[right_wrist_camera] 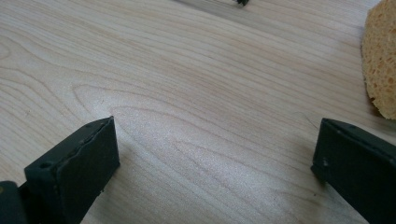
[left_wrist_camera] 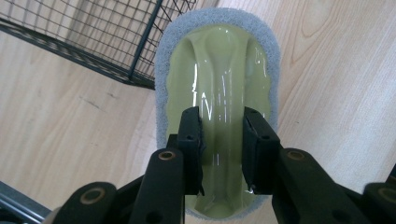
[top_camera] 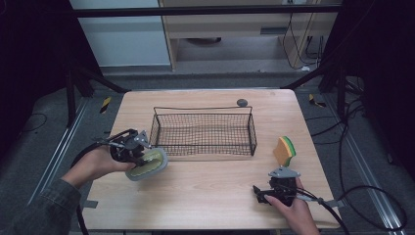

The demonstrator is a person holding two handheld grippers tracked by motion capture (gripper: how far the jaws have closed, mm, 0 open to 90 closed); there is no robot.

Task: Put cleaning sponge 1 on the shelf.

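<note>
My left gripper has its jaws closed narrow on the raised central ridge of the pale green scrubber, an oval pad with a grey scouring rim. It sits at the table's left front, just off the near left corner of the wire basket. The scrubber's long axis runs straight away from my jaws, its far end pointing toward that corner, so I judge the basket lies up and to the right of my hold. Whether the pad rests on the table or hangs just clear I cannot tell. My right gripper lies low at the right front, jaws spread wide over bare wood, holding nothing. The yellow-and-green sponge stands just beyond it, cut off at the frame edge in the right gripper view.
</note>
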